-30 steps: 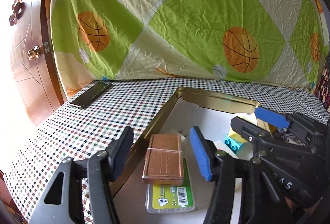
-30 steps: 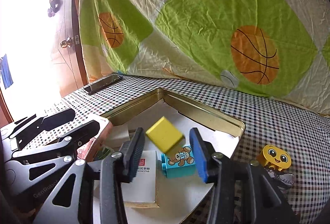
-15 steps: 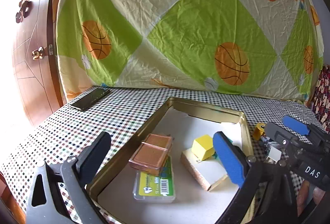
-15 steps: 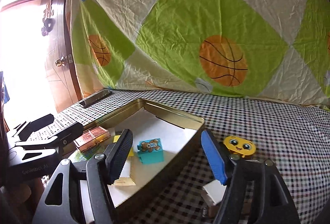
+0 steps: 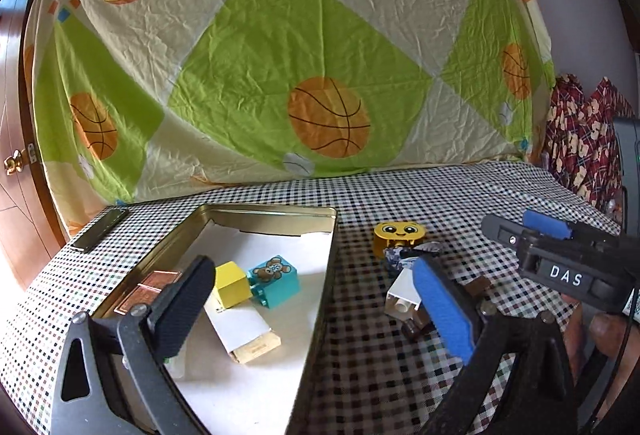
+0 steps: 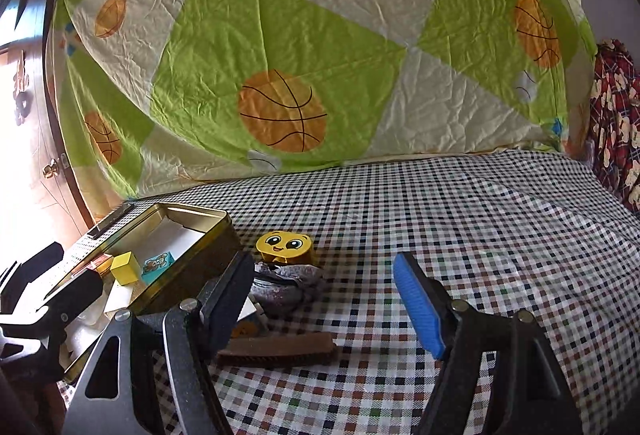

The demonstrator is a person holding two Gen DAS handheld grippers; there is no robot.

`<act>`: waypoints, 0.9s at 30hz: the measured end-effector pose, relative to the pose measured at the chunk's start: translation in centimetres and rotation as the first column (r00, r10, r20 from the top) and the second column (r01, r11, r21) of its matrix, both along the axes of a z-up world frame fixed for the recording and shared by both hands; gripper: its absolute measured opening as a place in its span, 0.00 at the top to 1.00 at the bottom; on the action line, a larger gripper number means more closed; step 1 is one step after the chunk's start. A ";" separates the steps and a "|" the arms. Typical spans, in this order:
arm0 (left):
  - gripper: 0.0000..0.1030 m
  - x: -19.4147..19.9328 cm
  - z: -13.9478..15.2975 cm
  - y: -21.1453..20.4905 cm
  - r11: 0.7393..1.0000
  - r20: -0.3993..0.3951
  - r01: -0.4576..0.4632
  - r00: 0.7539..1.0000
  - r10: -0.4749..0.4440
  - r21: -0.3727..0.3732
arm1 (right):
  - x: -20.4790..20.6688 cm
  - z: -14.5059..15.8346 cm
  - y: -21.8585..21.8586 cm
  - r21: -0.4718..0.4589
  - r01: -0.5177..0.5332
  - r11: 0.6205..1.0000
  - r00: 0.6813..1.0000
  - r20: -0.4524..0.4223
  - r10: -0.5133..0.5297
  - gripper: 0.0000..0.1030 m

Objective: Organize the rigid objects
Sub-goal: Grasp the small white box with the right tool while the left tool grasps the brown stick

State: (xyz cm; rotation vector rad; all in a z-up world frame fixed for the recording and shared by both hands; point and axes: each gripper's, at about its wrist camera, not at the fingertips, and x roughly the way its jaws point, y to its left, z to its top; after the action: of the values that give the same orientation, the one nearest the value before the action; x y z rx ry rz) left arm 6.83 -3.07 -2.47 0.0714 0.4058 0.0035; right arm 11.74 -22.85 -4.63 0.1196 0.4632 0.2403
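- The left gripper [image 5: 316, 299] has its jaws spread wide with nothing between the pads; one finger is black [image 5: 184, 305], the other blue [image 5: 442, 309].
- Under and between those jaws lies the gold tin [image 5: 276, 213], lined with white, its right wall running up the middle of the gap.
- Just past the black finger sit a yellow cube [image 5: 231, 283] and a teal bear block [image 5: 275, 281], touching each other, both inside the tin.
- A flat white box [image 5: 244, 331] lies in the tin below the cube, which partly rests on it.
- A copper-coloured case [image 5: 148, 289] lies in the tin behind the black finger, partly hidden by it.
- Just beyond the blue finger, on the checked cloth [image 5: 400, 195] outside the tin, a white and brown piece [image 5: 402, 299] lies partly hidden by the pad.
- Further ahead of it stands a yellow smiley block [image 5: 399, 235], with a small grey crumpled thing [image 5: 400, 255] against its front.
- The right gripper [image 6: 322, 299] is likewise wide open and empty, hovering over the cloth to the right of the tin.
- The smiley block sits ahead between its jaws, nearer the black one; the grey crumpled thing lies just beside that finger's tip.
- A brown bar [image 6: 280, 349] lies flat on the cloth beside the black finger's base.
- A dark phone [image 5: 100, 230] lies far left of both jaws, beyond the tin.
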 end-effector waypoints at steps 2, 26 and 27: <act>0.02 0.1 0.0 0.1 0.999 0.006 -0.031 1.000 0.031 0.014 | 0.3 -0.2 0.7 -0.015 -0.031 0.999 0.999 -0.016 0.031 0.28; 0.00 1.2 -0.4 3.8 0.989 -0.035 -0.106 0.994 0.103 -0.101 | 3.2 -2.6 7.7 -0.081 -0.247 0.966 0.951 -0.214 0.226 0.50; 0.00 1.2 -0.4 3.5 0.990 -0.034 -0.098 0.995 0.095 -0.098 | 2.8 -2.2 7.3 -0.079 -0.227 0.971 0.960 -0.187 0.210 0.50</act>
State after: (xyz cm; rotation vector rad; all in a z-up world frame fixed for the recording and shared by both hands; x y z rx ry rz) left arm 8.01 0.40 -2.82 -0.0471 0.4376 0.0774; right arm 14.55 -15.55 -6.83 -0.0096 0.6665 0.4254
